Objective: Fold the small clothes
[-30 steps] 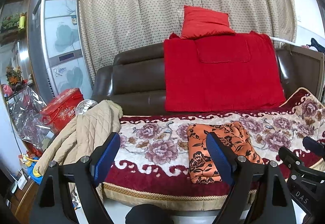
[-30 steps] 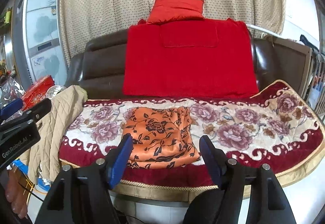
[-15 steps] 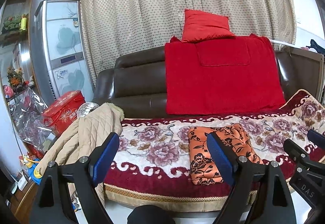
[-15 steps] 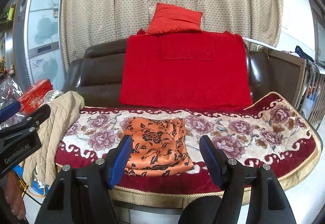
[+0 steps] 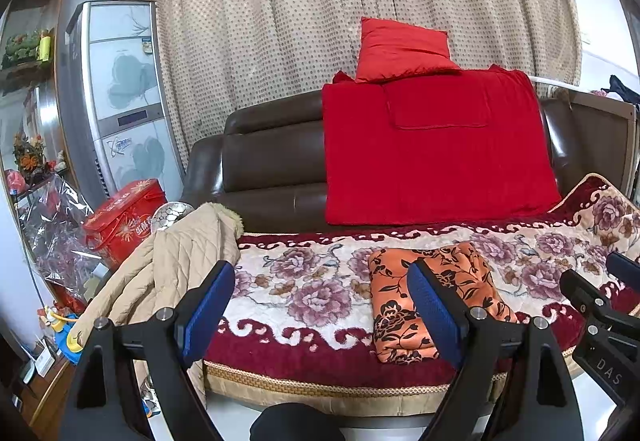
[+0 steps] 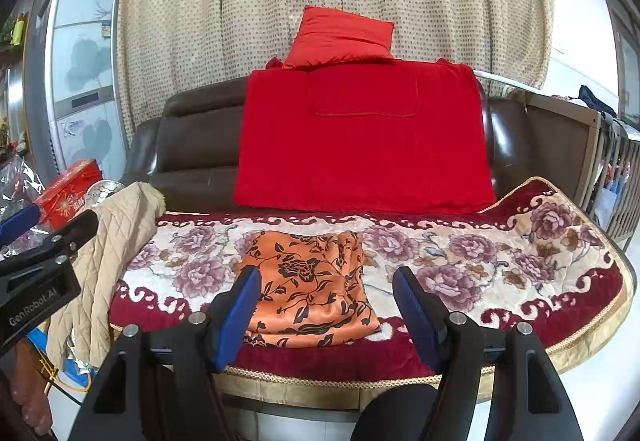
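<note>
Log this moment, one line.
left hand-held gripper: open | right hand-held gripper: open | orange garment: folded on sofa cover, untouched

Dark brown leather sofa [image 5: 272, 165] with a floral maroon-and-cream plush seat cover [image 5: 320, 281]. Red blanket [image 5: 436, 165] drapes over the backrest, small red cushion [image 5: 400, 49] sits on top of it. Beige dotted curtain [image 5: 320, 1] behind the sofa. Beige quilted jacket [image 5: 176, 269] hangs over the sofa's left arm. Red printed gift box [image 5: 124, 217] beside it, shiny round silver object [image 5: 170, 215] touching the jacket. Tall silver-white floor air conditioner [image 5: 120, 93] at left, crinkled clear plastic wrap [image 5: 52, 225] near it. Wooden railing [image 6: 616, 177] at far right.
</note>
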A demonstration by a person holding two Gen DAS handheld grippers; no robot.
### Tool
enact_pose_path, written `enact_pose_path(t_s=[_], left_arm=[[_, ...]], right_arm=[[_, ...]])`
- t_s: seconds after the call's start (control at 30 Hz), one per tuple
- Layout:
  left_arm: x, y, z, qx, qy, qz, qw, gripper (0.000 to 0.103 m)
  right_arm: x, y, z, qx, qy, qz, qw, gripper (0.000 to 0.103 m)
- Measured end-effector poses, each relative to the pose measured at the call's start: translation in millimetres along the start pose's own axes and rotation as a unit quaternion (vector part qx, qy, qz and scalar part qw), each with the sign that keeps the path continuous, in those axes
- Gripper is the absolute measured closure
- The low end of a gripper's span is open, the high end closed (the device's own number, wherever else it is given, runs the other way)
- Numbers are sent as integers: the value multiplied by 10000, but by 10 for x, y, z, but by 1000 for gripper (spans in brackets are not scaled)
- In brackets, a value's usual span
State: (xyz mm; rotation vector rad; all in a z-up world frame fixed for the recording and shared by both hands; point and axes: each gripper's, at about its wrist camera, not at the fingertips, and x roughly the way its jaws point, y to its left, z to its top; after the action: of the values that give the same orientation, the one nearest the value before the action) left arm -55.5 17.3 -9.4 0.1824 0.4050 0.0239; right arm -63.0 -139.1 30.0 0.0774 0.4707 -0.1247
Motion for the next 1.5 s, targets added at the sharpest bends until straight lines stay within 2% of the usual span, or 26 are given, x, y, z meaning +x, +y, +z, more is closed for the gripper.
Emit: enact_pose_path(t_s=[1.5], left_arm=[[-104, 7, 18, 26, -162, -97, 9998, 15]], right_arm=[[-55, -1, 19, 29, -104, -157, 9998, 31]])
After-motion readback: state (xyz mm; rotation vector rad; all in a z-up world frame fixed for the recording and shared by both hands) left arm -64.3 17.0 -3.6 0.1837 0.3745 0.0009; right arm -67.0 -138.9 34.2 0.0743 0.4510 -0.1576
